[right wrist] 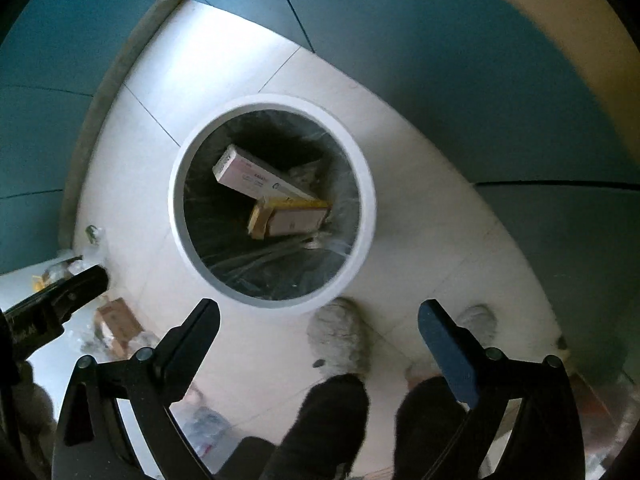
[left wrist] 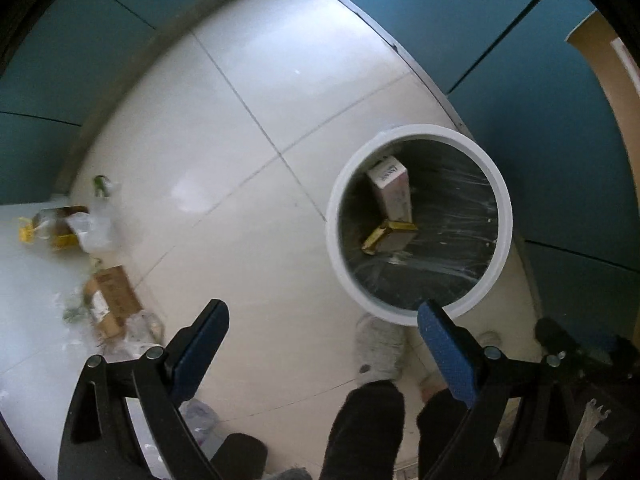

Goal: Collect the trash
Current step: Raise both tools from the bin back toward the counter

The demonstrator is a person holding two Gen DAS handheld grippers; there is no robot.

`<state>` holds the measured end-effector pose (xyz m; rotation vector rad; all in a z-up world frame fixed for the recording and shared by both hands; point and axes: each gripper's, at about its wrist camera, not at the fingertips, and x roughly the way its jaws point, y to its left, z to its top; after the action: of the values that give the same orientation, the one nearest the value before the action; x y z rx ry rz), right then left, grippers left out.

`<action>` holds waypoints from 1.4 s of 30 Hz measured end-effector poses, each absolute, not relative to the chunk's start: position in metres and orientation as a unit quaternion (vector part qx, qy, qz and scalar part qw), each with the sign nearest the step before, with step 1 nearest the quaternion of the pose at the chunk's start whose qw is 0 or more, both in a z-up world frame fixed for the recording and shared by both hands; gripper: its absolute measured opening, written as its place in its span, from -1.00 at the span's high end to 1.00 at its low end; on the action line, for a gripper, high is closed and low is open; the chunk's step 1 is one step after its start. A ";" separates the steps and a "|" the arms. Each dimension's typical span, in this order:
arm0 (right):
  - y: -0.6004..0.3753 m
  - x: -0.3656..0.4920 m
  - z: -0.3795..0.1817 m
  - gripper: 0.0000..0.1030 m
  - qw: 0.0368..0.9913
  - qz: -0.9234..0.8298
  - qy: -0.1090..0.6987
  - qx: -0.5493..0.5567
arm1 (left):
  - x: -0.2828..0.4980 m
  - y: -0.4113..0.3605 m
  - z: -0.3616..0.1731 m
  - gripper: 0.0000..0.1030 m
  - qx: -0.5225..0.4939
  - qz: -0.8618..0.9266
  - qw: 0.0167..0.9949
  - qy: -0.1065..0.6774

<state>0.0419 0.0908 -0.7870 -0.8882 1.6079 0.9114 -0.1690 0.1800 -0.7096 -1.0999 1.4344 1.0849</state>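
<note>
A round white trash bin (left wrist: 505,216) with a dark liner stands on the tiled floor; it also shows in the right wrist view (right wrist: 368,216). Inside lie a pink-white carton (left wrist: 394,190) (right wrist: 256,178) and a gold-edged box (left wrist: 390,236) (right wrist: 292,218). My left gripper (left wrist: 324,320) is open and empty, held high beside the bin. My right gripper (right wrist: 320,316) is open and empty above the bin's near rim. Loose trash lies at the left: a brown cardboard box (left wrist: 114,296) (right wrist: 118,322), a yellow-brown packet with clear plastic (left wrist: 66,226), and a small green item (left wrist: 102,185).
Teal wall panels (left wrist: 500,20) curve round the floor corner behind the bin. The person's grey slippers (left wrist: 380,346) (right wrist: 340,336) and dark trouser legs stand just before the bin. Crumpled clear plastic (right wrist: 208,428) lies near the feet. The left gripper's black frame (right wrist: 60,296) shows in the right wrist view.
</note>
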 end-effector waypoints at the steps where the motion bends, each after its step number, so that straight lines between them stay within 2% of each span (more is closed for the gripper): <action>1: 0.091 0.042 -0.781 -0.95 0.526 0.380 0.659 -0.380 | -0.168 0.177 -0.705 -0.87 -0.453 0.450 0.495 0.589; 9: 0.096 0.043 -0.700 -0.95 0.549 0.386 0.628 -0.395 | -0.170 0.163 -0.629 -0.87 -0.442 0.461 0.515 0.572; 30: 0.077 0.022 -0.397 -0.95 0.555 0.478 0.568 -0.375 | -0.185 0.113 -0.388 -0.87 -0.425 0.477 0.568 0.519; 38: 0.049 0.026 -0.303 -0.95 0.565 0.500 0.571 -0.323 | -0.169 0.099 -0.307 -0.87 -0.381 0.486 0.615 0.491; 40: 0.044 0.032 -0.287 -0.95 0.571 0.502 0.577 -0.301 | -0.152 0.103 -0.288 -1.00 -0.355 0.487 0.634 0.485; 42: 0.039 0.046 -0.270 -0.95 0.577 0.505 0.584 -0.268 | -0.128 0.108 -0.269 -1.00 -0.327 0.486 0.655 0.477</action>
<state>0.0459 0.0388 -0.2697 -0.6267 1.3663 1.1819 -0.1277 0.1078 -0.2692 -0.7414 1.0824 1.1007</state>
